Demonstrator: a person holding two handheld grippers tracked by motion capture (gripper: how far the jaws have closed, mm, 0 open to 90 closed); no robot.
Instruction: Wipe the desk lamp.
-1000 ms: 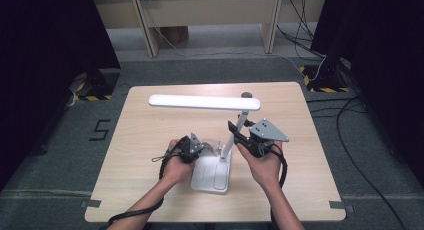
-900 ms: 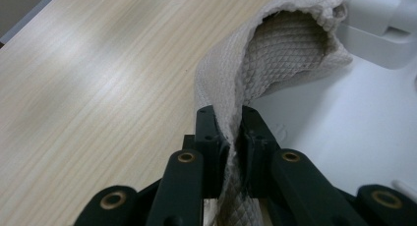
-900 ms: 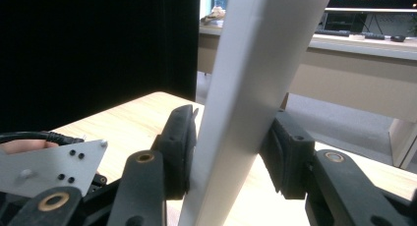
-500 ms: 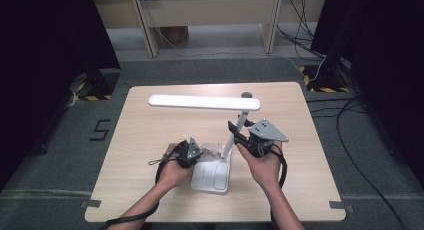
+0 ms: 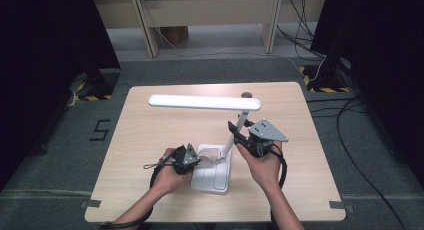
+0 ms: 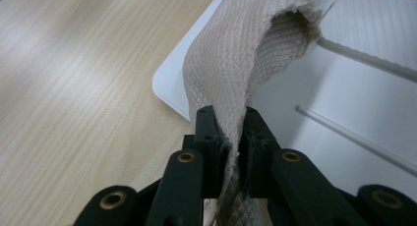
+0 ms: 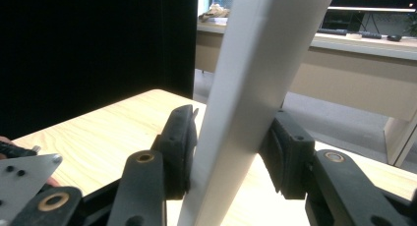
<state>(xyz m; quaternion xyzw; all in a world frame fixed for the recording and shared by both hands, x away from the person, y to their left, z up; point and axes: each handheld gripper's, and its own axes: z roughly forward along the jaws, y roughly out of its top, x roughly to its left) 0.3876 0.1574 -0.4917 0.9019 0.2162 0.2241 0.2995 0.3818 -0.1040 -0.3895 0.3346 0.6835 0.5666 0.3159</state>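
Note:
A white desk lamp stands on the wooden table (image 5: 150, 140). Its long head (image 5: 204, 102) lies level over the table's middle, and its flat base (image 5: 212, 176) sits near the front. My left gripper (image 5: 194, 159) is shut on a beige woven cloth (image 5: 210, 156) at the base's left part. In the left gripper view the cloth (image 6: 246, 44) rises from between my jaws (image 6: 230, 125) and drapes onto the white base (image 6: 344, 88). My right gripper (image 5: 236, 132) is shut on the slanted lamp arm (image 5: 240, 122). In the right gripper view both pads press on that arm (image 7: 255, 78) at the gripper (image 7: 231, 147).
A small dark round thing (image 5: 246, 95) lies on the table behind the lamp head. Light wooden desk legs (image 5: 142, 20) stand beyond the table, with cables (image 5: 320, 45) on the floor at the right. Black curtains flank both sides.
My left gripper has slid a little toward the near edge over the lamp base, with the cloth in it. The right gripper has stayed put on the lamp arm.

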